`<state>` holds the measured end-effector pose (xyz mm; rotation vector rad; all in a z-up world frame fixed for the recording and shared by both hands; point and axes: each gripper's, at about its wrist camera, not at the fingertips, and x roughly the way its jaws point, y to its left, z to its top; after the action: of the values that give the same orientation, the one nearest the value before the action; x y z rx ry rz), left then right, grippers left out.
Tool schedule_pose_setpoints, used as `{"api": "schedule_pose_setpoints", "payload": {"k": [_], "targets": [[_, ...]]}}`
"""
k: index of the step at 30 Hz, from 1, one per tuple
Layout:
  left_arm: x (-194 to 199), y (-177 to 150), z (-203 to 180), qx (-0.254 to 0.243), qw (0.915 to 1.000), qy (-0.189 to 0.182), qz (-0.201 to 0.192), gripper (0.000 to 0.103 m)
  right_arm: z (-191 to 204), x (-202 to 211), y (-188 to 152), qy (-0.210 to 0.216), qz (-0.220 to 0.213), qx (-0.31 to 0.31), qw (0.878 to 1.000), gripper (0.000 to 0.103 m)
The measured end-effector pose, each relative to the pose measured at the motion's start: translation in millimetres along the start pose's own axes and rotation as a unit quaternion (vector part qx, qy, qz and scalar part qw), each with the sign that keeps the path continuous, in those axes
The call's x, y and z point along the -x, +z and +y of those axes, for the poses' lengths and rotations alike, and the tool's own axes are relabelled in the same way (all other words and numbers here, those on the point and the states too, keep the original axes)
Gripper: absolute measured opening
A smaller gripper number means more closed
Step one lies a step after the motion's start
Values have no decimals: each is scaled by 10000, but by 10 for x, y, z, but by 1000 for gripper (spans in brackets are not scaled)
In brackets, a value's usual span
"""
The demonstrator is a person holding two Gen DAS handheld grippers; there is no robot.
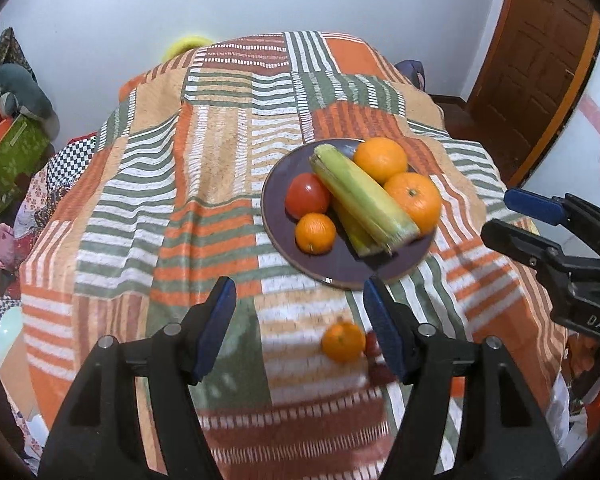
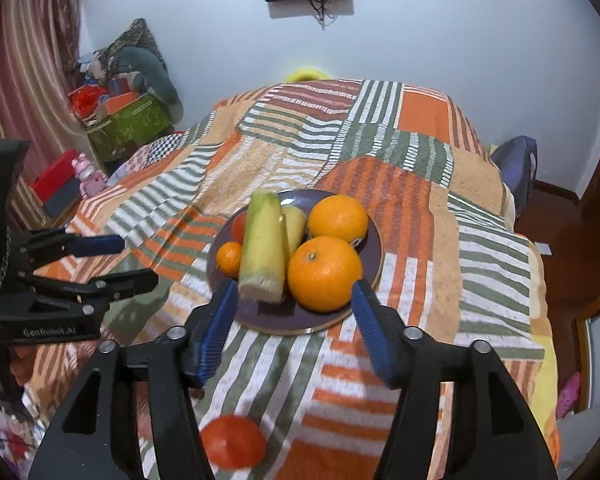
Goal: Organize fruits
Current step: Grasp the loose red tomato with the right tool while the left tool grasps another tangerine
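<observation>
A bed covered by a striped patchwork blanket fills both wrist views. At far left, a green box sits by the wall. The left gripper hangs above the blanket with its jaws apart and nothing between them; a small orange lies loose on the blanket beneath. At centre, a dark plate holds a tomato, a small mandarin, two ears of corn and two large oranges. The right gripper hangs with jaws apart and empty just short of the plate. A second tomato lies on the blanket below it. A wooden door stands at right.
</observation>
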<state>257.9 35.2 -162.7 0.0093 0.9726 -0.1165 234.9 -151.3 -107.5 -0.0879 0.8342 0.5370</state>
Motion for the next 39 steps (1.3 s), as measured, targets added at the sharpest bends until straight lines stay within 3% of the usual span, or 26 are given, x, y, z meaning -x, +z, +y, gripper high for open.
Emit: {"api": "schedule_pose_setpoints", "payload": {"k": [6, 24, 28, 32, 35, 39], "targets": [[236, -243, -31, -38, 10000, -4, -59, 79, 70, 146, -239, 47, 54, 63, 10000, 65], [182, -641, -82, -82, 9994, -94, 337, 80, 296, -216, -904, 455, 953, 92, 9944, 65], [71, -654, -87, -95, 9988, -152, 463, 79, 267, -318, -930, 484, 1028, 22, 9935, 52], [-49, -659, -98, -104, 9981, -210, 563, 79, 259, -322, -936, 600, 1031, 25, 9929, 49], [-155, -646, -117, -115, 9978, -200, 619, 76, 255, -300, -941, 630, 1003, 64, 9929, 48], [-320, -587, -110, -75, 9969, -233, 749, 58, 198, -244, -914, 617, 877, -28, 9942, 48]]}}
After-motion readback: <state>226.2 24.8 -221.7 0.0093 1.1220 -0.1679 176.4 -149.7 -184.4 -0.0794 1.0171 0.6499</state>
